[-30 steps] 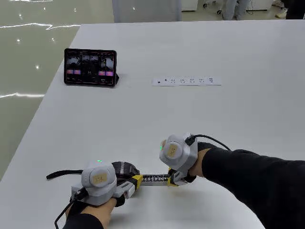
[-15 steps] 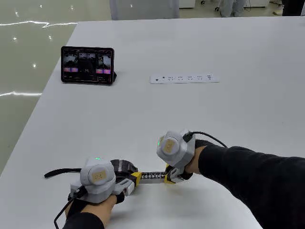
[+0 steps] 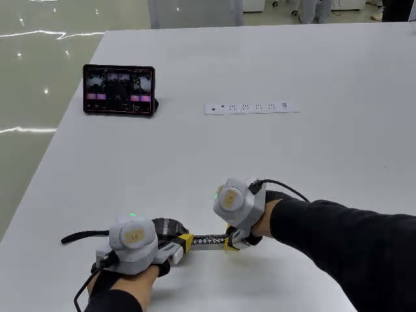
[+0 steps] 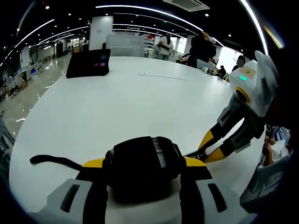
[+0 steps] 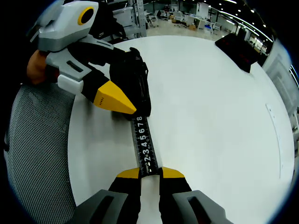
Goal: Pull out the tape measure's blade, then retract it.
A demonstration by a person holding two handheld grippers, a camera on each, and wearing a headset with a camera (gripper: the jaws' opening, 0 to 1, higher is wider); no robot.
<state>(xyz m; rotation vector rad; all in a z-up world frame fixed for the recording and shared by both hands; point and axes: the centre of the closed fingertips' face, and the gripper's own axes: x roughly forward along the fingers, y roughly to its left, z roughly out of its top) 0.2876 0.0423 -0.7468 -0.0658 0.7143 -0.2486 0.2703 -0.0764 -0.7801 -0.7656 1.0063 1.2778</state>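
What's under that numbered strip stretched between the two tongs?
Bare white table lies under the blade. Its tip is hidden between the right tongs.

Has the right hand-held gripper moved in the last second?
No. The right hand-held gripper sits the same against the power strip; the whole view shifted slightly.

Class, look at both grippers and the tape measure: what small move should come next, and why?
Probably draw the right gripper straight away from the case, which the left gripper clamps. The right gripper's fingers pinch the tip of the blade, and only a short length is out.
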